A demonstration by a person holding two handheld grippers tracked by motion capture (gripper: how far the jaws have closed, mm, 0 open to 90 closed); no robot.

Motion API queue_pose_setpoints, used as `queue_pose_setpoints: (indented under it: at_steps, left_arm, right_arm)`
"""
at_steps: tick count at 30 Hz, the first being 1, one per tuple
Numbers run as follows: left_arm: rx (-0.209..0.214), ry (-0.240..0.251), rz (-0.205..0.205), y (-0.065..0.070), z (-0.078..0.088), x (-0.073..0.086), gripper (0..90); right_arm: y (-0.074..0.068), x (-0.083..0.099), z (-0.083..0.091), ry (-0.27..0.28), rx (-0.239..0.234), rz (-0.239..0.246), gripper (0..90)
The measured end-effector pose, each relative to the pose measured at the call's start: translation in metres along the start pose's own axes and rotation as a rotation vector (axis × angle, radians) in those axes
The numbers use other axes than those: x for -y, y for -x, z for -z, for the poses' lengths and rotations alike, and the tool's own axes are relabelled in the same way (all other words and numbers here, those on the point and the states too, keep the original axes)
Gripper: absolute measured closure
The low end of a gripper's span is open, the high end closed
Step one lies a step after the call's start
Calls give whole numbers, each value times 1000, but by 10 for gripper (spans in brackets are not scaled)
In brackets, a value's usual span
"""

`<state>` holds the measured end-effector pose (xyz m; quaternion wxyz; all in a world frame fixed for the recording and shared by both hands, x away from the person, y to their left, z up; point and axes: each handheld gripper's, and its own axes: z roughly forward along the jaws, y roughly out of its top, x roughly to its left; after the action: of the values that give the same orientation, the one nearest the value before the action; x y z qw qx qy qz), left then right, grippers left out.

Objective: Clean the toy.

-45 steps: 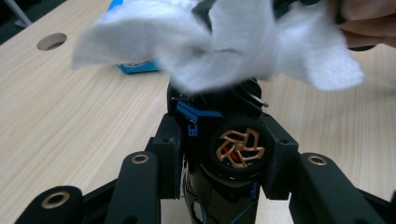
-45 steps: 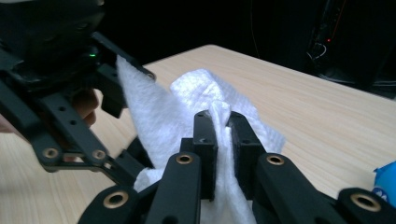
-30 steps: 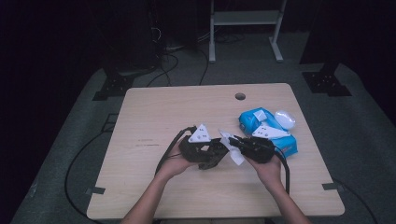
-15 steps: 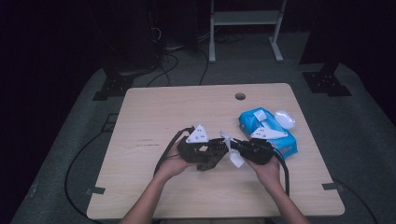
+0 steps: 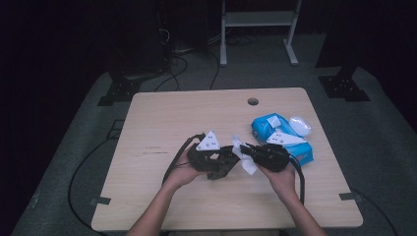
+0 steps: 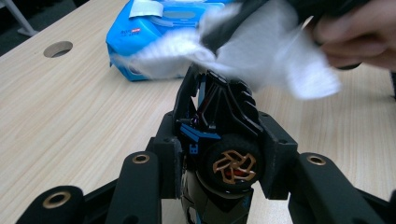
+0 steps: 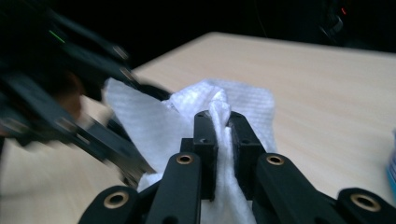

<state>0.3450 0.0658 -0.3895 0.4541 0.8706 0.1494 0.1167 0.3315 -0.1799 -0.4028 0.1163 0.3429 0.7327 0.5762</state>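
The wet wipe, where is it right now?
The wet wipe is pinched in the right gripper, at table centre in the high view, against the black toy car in the left gripper, left of the blue wipes pack.

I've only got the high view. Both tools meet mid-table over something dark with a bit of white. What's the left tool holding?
Observer: In the left gripper view, the left tool is shut on a black toy car; one wheel has an orange rim.
Operator: And the white bit?
Observer: A white wipe, pinched and bunched between the jaws of the right tool.
Operator: Is the wipe on the car?
Observer: It hangs blurred just over the car's far end; I cannot tell whether it touches.
Operator: Is the blue pack open?
Observer: The wipes pack has its white flap lifted.
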Motion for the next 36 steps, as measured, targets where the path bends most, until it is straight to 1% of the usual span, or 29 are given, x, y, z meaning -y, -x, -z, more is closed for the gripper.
queue_pose_setpoints:
  at_steps: [1, 2, 3, 4, 5, 6, 7, 8, 9, 10, 11, 12, 13, 14, 15, 16, 17, 18, 19, 20, 22, 23, 24, 26, 27, 28, 30, 33, 36]
  left_arm:
    - [2, -3, -4, 0, 0, -1, 584]
    - [2, -3, -4, 0, 0, -1, 584]
    - [3, -3, -10, 1, -2, -2, 584]
    - [3, -3, -10, 1, -2, -2, 584]
    - [3, -4, -13, 2, -3, -3, 584]
    - [5, 2, -10, 4, -5, -4, 585]
    - [6, 2, -10, 4, -5, -4, 585]
    - [6, 2, -10, 4, -5, -4, 585]
    - [6, 1, -11, 4, -5, -4, 585]
    - [6, 1, -7, 3, -3, -2, 585]
    - [6, 1, -7, 3, -3, -2, 585]
    - [-2, 0, -3, 1, 0, -1, 585]
    - [-2, 0, -3, 1, 0, -1, 586]
    - [-7, -2, -3, 0, 0, 0, 586]
    - [-7, -6, -4, -1, 1, 1, 586]
    - [-8, -7, -1, -2, 2, 2, 587]
    - [-8, -7, -1, -2, 2, 2, 586]
    - [-7, -5, -1, -2, 3, 2, 586]
    - [-7, -8, -4, -2, 2, 1, 587]
    - [-7, -8, -4, -2, 2, 1, 587]
    - [-3, -6, -4, -1, -1, -1, 587]
    - [-3, -6, -4, -1, -1, -1, 588]
    - [0, -6, -4, 0, -3, -2, 590]
    - [3, -3, -7, 0, -5, -3, 593]
    - [6, 4, -3, -1, -5, -4, 596]
    - [6, 4, -3, -1, -5, -4, 602]
    - [6, 12, 2, -2, -8, -6, 603]
    - [3, 11, -1, -1, -10, -7, 603]
    - [3, 11, 2, -2, -8, -6, 603]
  right_arm:
    - [-4, -5, 1, 8, -4, 18, 830]
    - [-4, -5, 1, 8, -4, 18, 830]
    - [-14, -13, 1, 19, -18, 53, 830]
    - [-19, -16, -1, 20, -27, 69, 830]
    - [-19, -16, -1, 20, -27, 69, 830]
    - [-28, -21, -7, 17, -34, 101, 830]
    - [-33, -24, -10, 10, -46, 108, 830]
    - [-33, -24, -10, 10, -46, 108, 830]
    - [-41, -26, -16, -7, -45, 151, 829]
    - [-43, -27, -18, -15, -35, 172, 829]
    - [-43, -27, -18, -15, -35, 172, 829]
    - [-41, -25, -19, -33, -17, 176, 829]
    - [-41, -25, -19, -33, -17, 176, 829]
    - [-31, -21, -15, -35, -3, 150, 829]
    - [-31, -21, -15, -35, -3, 150, 829]
    - [-20, -15, -9, -39, 26, 109, 829]
    - [-15, -12, -7, -43, 38, 98, 829]
    - [-15, -12, -7, -43, 38, 98, 829]
    - [0, 0, -4, -67, 52, 37, 829]
    - [4, 5, -4, -75, 54, 19, 829]
    - [12, 15, -6, -97, 35, -36, 829]
    - [12, 15, -6, -97, 35, -36, 829]
    - [16, 21, -10, -119, 15, -72, 829]
    - [19, 23, -11, -121, 5, -103, 829]
    - [20, 23, -10, -119, -2, -115, 829]
    - [20, 23, -10, -119, -2, -115, 829]
    - [26, 21, -5, -86, -38, -171, 830]
    - [27, 19, -4, -90, -27, -165, 830]
    - [27, 20, -4, -82, -36, -173, 831]
